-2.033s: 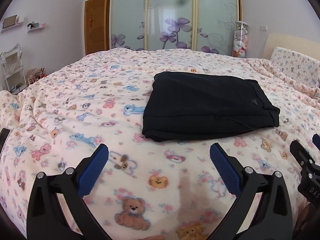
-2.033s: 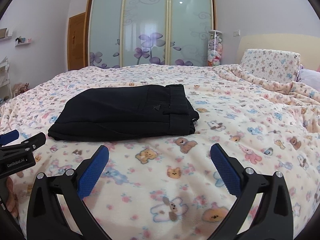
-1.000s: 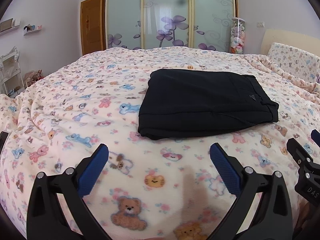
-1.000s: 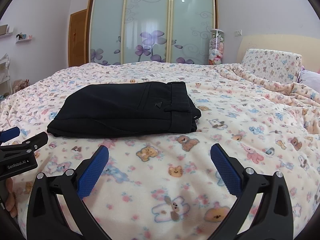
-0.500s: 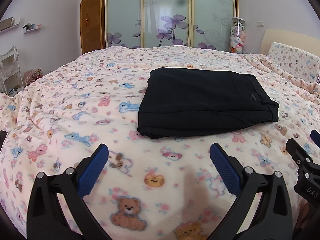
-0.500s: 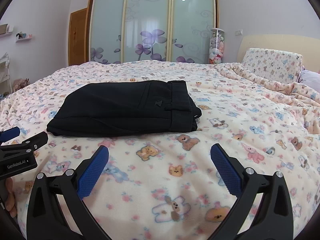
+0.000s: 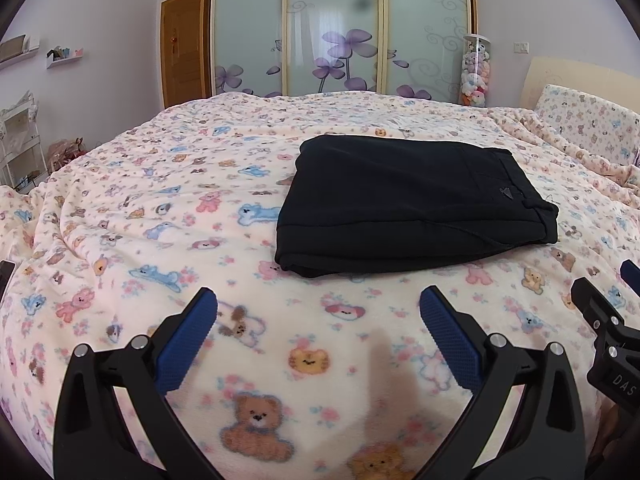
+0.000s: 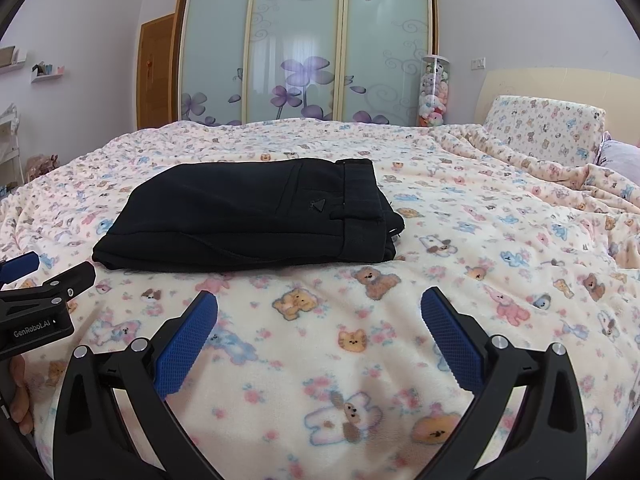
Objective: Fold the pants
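Two grippers idling, pants lying folded

Both the left gripper [image 7: 318, 308] and right gripper [image 8: 319, 308] are hovering with jaws spread, holding nothing. Black pants [image 7: 412, 204] are lying folded mid-blanket [image 7: 160, 200], well ahead. Likely soft, floppy, light; pinching the stiffer waistband [image 8: 360, 200] looks safest. Underlayers are hiding; hems unseen.

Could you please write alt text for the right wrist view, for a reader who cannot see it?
Folded black pants lie flat on a cream fleece blanket printed with cartoon animals, waistband to the right. The open right gripper hovers empty in front, with the left gripper at the left edge.
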